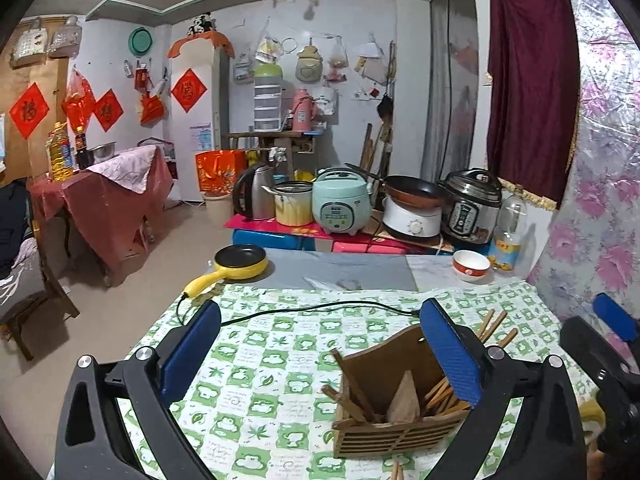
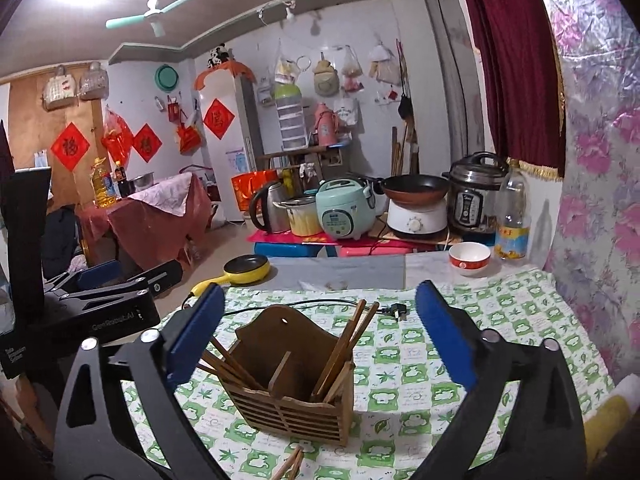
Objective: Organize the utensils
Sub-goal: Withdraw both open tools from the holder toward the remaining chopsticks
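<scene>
Standing on the tablecloth, wooden holder contains chopsticks; lower ends hidden. Left gripper spread, its right finger covering part of holder. Right gripper spread, empty; loose sticks cut off at frame bottom.

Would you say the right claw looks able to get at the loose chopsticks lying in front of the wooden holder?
Probably yes: the right claw is open and the loose chopsticks lie uncovered, nearer than the wooden holder.

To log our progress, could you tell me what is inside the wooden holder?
The wooden holder has chopsticks leaning in both outer compartments; its slatted front hides their lower ends.
</scene>
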A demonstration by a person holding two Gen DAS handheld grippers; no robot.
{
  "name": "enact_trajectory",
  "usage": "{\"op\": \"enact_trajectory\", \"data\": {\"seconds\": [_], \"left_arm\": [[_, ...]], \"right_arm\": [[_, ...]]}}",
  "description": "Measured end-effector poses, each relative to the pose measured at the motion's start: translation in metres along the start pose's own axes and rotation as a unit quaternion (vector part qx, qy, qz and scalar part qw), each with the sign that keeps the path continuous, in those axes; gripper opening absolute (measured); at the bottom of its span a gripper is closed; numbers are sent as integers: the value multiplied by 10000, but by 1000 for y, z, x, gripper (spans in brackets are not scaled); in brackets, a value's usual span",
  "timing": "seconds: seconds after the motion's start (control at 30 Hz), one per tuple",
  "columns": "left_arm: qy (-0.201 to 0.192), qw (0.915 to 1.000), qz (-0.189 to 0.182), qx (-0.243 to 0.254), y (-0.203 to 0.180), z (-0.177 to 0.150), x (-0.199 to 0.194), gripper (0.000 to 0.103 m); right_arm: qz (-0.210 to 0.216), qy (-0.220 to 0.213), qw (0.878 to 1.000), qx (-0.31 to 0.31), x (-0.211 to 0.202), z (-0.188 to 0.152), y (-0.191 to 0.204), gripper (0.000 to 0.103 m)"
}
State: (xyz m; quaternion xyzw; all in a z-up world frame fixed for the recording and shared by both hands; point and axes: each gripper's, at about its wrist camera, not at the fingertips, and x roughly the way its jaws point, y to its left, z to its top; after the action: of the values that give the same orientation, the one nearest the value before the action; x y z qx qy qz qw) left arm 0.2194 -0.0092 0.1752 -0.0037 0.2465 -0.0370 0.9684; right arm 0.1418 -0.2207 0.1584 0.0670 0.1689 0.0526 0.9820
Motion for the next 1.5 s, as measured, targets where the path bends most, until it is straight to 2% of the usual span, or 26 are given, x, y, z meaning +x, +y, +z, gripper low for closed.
{"op": "enact_trajectory", "data": {"seconds": [0.17, 0.3, 0.37, 0.47, 0.6, 0.7, 0.77, 0.93, 1.07, 1.2, 1.27, 1.37, 1.5], "left_arm": [[52, 9999, 39, -101, 8, -5, -11, 98], [20, 9999, 110, -2, 8, -15, -23, 98], [-46, 9997, 146, 172, 9, -32, -30, 98], [-78, 9987, 357, 363, 15, -76, -32, 98], [253, 9965, 397, 695, 22, -119, -23, 98], [675, 9927, 459, 885, 30, -147, -13, 98], [980, 9907, 315, 890, 36, -160, -9, 98], [1596, 9820, -1, 1006, 33, -188, -2, 98], [1609, 9766, 90, 1426, 19, -204, -7, 98], [1726, 9722, -206, 1567, 15, -217, -15, 98], [1760, 9705, -275, 1625, 14, -222, -18, 98], [1738, 9713, -132, 1620, 15, -222, -19, 98], [1890, 9747, 11, 1197, 33, -217, -14, 98]], "right_arm": [[-127, 41, 9999, 93, -10, -6, -4, 97], [-127, 69, 9997, 173, -22, -11, -4, 97], [-107, 76, 9998, 150, -27, -15, -1, 97], [-94, 142, 9998, 86, -28, -31, 2, 97], [-243, 375, 9988, -189, -24, -90, -8, 97], [-329, 642, 9968, -333, -16, -133, -21, 97], [-293, 730, 9964, -311, -16, -149, -27, 97], [-14, 1291, 9910, -347, -14, -165, -23, 97], [100, 1593, 9856, -550, -19, -181, -14, 97], [240, 1867, 9779, -909, -25, -194, -2, 97], [298, 1860, 9772, -980, -33, -196, 0, 97], [610, 2022, 9715, -1078, -40, -202, 4, 97], [968, 2071, 9611, -1551, -53, -208, 24, 97]]}}
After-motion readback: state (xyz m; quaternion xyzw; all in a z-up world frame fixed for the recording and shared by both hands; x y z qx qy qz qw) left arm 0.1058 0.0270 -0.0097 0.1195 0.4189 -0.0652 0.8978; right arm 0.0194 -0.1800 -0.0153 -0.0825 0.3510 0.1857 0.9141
